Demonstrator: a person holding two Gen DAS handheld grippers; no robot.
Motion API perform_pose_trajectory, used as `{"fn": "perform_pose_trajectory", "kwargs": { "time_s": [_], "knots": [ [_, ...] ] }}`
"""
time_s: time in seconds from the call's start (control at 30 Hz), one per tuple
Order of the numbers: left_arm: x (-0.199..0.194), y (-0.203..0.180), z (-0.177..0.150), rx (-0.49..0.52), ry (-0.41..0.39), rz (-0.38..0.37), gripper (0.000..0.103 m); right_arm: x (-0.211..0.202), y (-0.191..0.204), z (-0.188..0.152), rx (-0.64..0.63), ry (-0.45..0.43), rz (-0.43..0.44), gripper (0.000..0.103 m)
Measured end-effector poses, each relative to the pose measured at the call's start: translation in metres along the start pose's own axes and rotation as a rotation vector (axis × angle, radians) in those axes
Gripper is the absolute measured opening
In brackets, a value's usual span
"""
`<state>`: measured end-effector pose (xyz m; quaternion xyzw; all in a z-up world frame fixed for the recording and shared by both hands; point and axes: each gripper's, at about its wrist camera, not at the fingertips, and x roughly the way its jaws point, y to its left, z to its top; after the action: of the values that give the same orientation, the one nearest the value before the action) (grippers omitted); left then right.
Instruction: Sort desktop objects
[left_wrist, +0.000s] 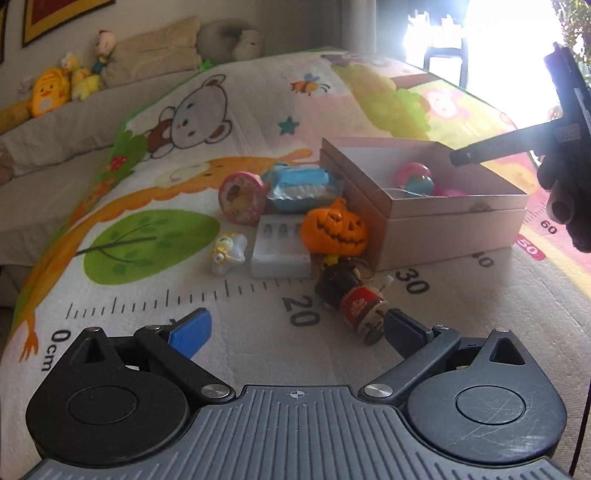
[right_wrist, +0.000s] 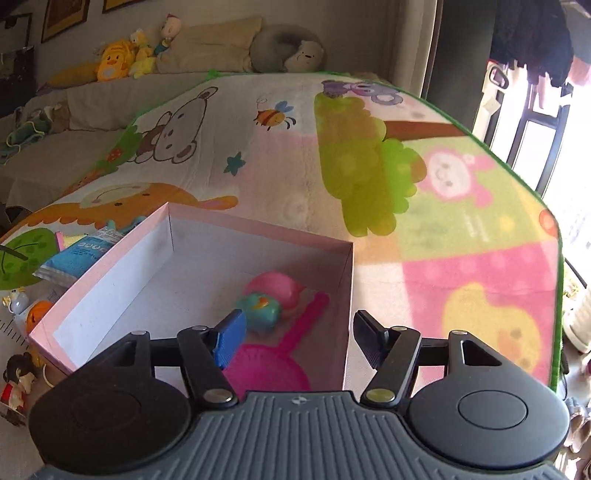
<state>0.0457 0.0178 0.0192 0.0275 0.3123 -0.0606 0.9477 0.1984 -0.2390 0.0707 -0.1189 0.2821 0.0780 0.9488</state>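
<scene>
A pink box (left_wrist: 454, 218) stands on the cartoon mat; in the right wrist view (right_wrist: 122, 251) it holds a pink and teal toy (right_wrist: 264, 308) and a magenta scoop (right_wrist: 269, 363). Left of the box lie an orange pumpkin (left_wrist: 334, 230), a doll in red and black (left_wrist: 351, 299), a white case (left_wrist: 279, 251), a small white figure (left_wrist: 227, 251), a pink round tin (left_wrist: 242, 199) and a blue packet (left_wrist: 303, 186). My left gripper (left_wrist: 295, 328) is open, its right finger next to the doll. My right gripper (right_wrist: 299, 338) is open and empty over the box's near right corner.
The mat (left_wrist: 258, 110) has a printed ruler along its front. Plush toys (left_wrist: 55, 88) and pillows (left_wrist: 155, 51) line the back left. A bright window (left_wrist: 498, 33) is at the back right. The other gripper and a gloved hand (left_wrist: 565, 192) hang at the right.
</scene>
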Motion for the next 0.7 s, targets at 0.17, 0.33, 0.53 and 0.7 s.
{"fn": "perform_pose_trajectory", "kwargs": {
  "time_s": [0.17,0.33,0.53,0.7],
  "knots": [
    [-0.002,0.018,-0.002,-0.031,-0.008,0.174,0.102,-0.065,0.052,0.0,-0.089,-0.059,0.2,0.065],
    [-0.001,0.047,0.004,-0.124,0.0,0.209,0.103,-0.073,0.123,-0.03,-0.176,0.062,0.417,0.062],
    [0.02,0.053,0.023,-0.12,-0.009,0.094,0.102,-0.055,0.157,-0.048,-0.122,0.161,0.459,0.027],
    [0.046,0.059,0.039,-0.173,0.015,0.039,0.079,-0.08,0.134,-0.066,-0.115,0.167,0.432,0.027]
  ]
}}
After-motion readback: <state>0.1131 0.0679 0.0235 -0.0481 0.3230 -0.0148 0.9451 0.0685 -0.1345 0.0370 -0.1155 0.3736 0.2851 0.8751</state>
